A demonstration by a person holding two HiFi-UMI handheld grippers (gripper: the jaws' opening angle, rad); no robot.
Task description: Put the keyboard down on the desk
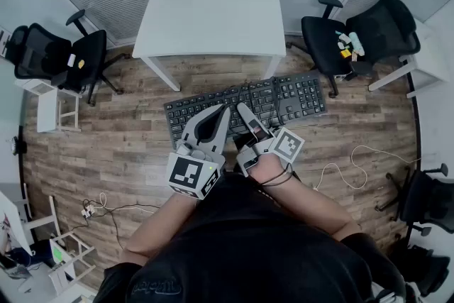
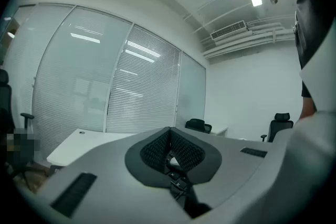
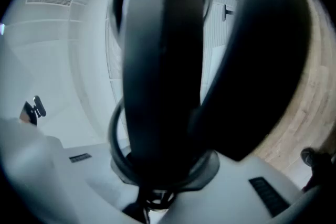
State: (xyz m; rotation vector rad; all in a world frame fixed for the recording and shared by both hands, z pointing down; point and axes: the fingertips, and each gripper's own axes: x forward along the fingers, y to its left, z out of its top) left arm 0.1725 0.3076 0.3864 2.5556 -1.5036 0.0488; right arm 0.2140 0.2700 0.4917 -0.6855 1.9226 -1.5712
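Black keyboard (image 1: 298,96) hangs in the air over the wood floor (image 1: 128,145), short of the white counter's (image 1: 213,10) near edge. It is not yet set down.

Risk: the board seems to hang from one narrow clamp on its near long edge. It could pivot or slip as I reach forward. A far corner knocking the counter's near edge would lever it loose. Its cable (image 3: 157,201) loops right at my right jaws and could snag.

Right gripper (image 1: 242,110): jaws slightly apart and clamped on the keyboard's near edge, I judge, though that view is blurred dark.

Left gripper (image 1: 223,111): jaws closed tip to tip, nothing pinched. Keys show through the gap behind the tips, so it lies over the board. Touching or just above, I cannot tell.
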